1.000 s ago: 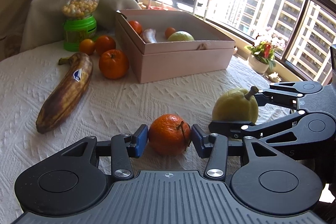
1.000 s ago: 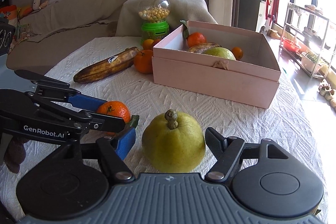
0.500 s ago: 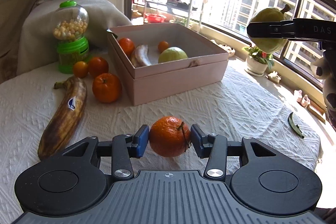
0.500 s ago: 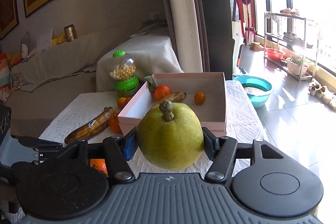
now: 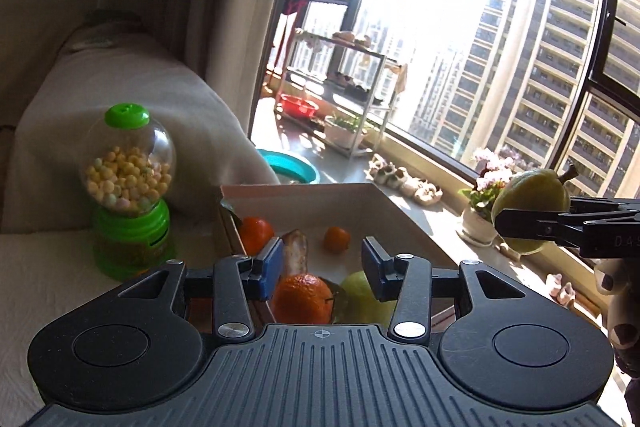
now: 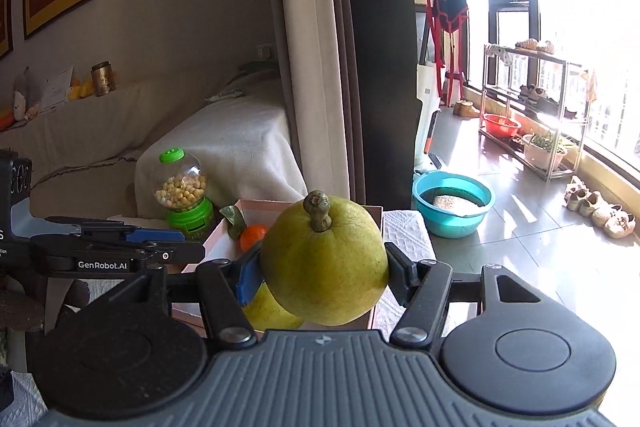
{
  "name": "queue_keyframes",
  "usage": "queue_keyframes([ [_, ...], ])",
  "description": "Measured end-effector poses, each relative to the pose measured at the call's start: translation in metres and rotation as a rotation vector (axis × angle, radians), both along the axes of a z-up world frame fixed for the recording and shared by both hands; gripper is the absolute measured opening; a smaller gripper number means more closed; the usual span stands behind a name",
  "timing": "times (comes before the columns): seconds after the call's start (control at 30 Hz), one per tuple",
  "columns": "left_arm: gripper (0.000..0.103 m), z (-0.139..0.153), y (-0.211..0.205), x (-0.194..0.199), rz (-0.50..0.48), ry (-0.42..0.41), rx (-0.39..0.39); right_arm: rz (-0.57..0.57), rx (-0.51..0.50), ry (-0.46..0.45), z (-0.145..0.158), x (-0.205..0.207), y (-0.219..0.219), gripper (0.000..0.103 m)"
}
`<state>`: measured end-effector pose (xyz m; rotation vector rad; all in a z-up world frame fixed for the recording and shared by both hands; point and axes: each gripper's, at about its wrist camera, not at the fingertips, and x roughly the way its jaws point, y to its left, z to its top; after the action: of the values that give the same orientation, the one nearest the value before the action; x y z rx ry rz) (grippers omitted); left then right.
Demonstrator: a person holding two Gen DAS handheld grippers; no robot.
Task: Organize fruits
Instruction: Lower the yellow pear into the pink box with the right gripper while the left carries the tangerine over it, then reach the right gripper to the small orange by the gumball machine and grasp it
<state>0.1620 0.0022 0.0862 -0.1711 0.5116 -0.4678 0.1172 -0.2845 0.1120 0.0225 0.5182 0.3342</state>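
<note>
left gripper (image 5: 320,267) hangs spread over the pink box (image 5: 404,215), an orange (image 5: 304,297) lying loose below it in the box; right gripper (image 6: 322,267), clamped on a green pomelo (image 6: 324,263), looks due to lower and release next.

Matt ribbed plastic claw (image 6: 324,269), dimpled waxy pear skin (image 6: 324,267), clear glossy candy dispenser (image 5: 130,183), pink cardboard box (image 5: 404,223)

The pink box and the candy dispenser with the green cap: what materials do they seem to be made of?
The pink box looks like matte cardboard: thin, flat walls with sharp folded edges and no shine. The candy dispenser looks like plastic: a clear, glossy globe that shows the candies inside, with an opaque bright green cap and base. The globe could be glass; the pictures do not settle it.
</note>
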Motion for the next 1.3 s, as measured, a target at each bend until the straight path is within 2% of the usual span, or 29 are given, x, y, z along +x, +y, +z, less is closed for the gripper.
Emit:
queue_keyframes([
  [0.17,0.048,-0.016,0.045,-0.017,0.111,-0.048,-0.023,0.009,-0.022,0.103,-0.012,0.060,0.026,0.062],
  [0.27,0.048,-0.024,0.073,-0.027,0.180,-0.054,-0.050,0.001,-0.006,0.218,-0.031,0.109,0.044,0.062],
  [0.4,0.048,-0.034,0.107,-0.031,0.243,-0.021,-0.035,-0.111,-0.029,0.364,-0.070,0.161,0.065,0.062],
  [0.47,0.048,-0.039,0.122,-0.035,0.273,-0.012,-0.043,-0.129,-0.042,0.398,-0.080,0.170,0.070,0.062],
  [0.63,0.048,-0.049,0.149,-0.035,0.292,0.026,-0.126,-0.105,-0.048,0.392,-0.075,0.161,0.080,0.065],
  [0.83,0.048,-0.056,0.155,-0.032,0.273,0.065,-0.134,-0.101,-0.028,0.371,-0.056,0.148,0.075,0.065],
  [0.9,0.048,-0.056,0.156,-0.033,0.279,0.070,-0.135,-0.121,-0.032,0.330,-0.050,0.141,0.074,0.065],
  [0.97,0.048,-0.057,0.159,-0.033,0.301,0.079,-0.133,-0.106,-0.081,0.273,-0.043,0.128,0.084,0.065],
  [1.03,0.048,-0.058,0.160,-0.034,0.310,0.096,-0.127,-0.064,-0.136,0.224,-0.034,0.112,0.103,0.065],
  [1.2,0.048,-0.058,0.156,-0.034,0.291,0.100,-0.122,0.078,-0.137,0.219,-0.030,0.090,0.139,0.065],
  [1.3,0.048,-0.058,0.156,-0.035,0.297,0.102,-0.118,0.169,-0.208,0.193,-0.033,0.080,0.168,0.064],
])
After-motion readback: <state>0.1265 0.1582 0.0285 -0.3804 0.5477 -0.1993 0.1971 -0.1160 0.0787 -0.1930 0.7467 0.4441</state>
